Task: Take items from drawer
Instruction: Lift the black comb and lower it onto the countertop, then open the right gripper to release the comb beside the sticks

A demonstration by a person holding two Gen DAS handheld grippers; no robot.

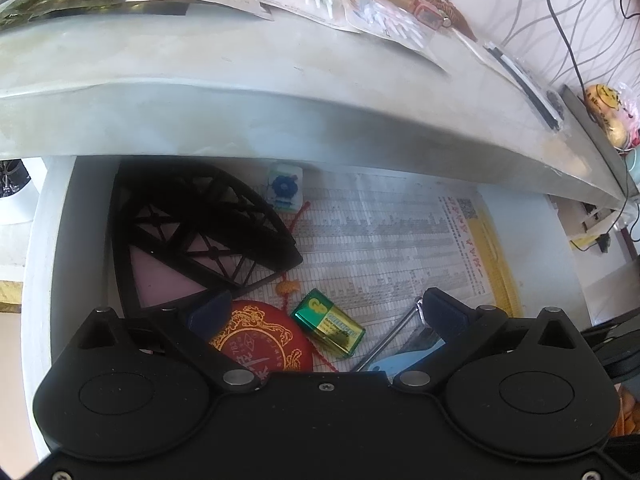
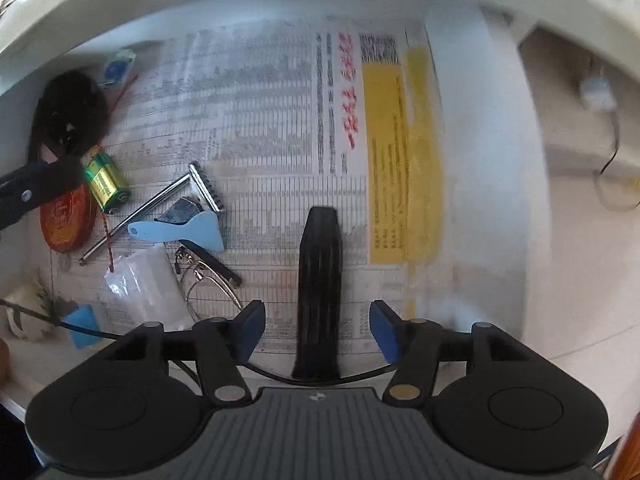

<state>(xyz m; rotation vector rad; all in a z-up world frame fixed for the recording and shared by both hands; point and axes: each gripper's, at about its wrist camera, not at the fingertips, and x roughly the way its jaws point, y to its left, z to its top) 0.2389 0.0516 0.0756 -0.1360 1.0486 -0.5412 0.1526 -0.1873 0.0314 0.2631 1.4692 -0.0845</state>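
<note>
White drawer [image 2: 500, 128] holds battery [image 2: 105, 184], glasses [image 2: 208, 276], black comb [image 2: 319, 280]; both grippers' jaws spread.

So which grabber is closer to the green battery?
Left. The left gripper has the green battery lying between its open fingers. The right gripper hangs over a black ribbed handle, off to the side.

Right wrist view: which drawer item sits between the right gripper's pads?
The black ribbed handle-like piece, lying lengthwise between the open pads of the right gripper, untouched. The glasses, blue scraper and green battery all lie off to the left.
</note>
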